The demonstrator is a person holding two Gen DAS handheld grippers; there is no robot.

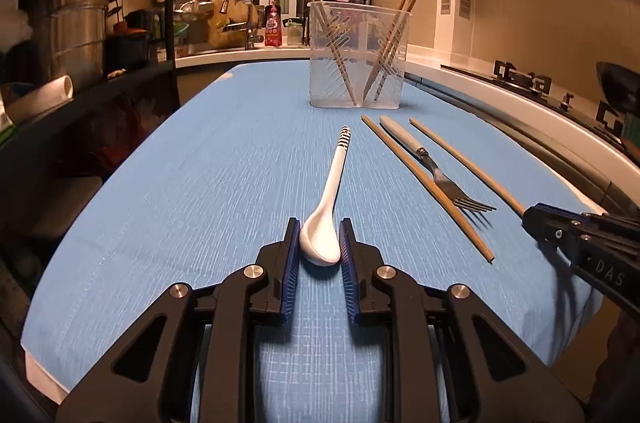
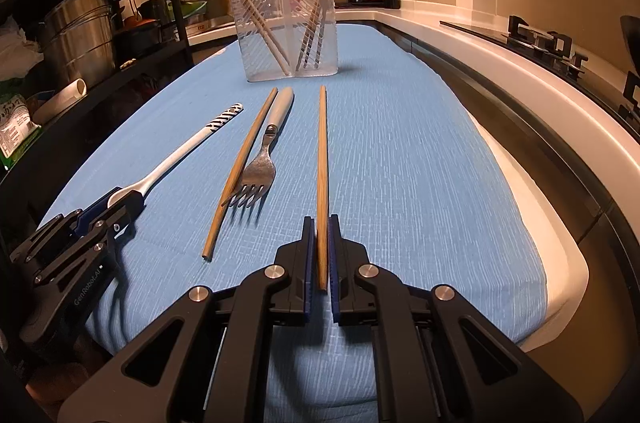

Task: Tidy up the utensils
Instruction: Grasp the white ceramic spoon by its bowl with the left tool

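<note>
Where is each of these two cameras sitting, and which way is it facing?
Left wrist: on the left gripper, low over the blue cloth, facing the clear holder; its fingers flank the white spoon bowl; the right gripper shows at right.
Right wrist: on the right gripper, same heading; its fingers pinch a chopstick; the left gripper shows at left.
Shared: holder, spoon, fork, loose chopstick.

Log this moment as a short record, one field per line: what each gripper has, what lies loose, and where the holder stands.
left gripper: closed around the bowl of the white spoon
right gripper: shut on a chopstick
loose on cloth: fork, second chopstick beside it
holder: clear container at the far end of the blue cloth, chopsticks already inside
</note>
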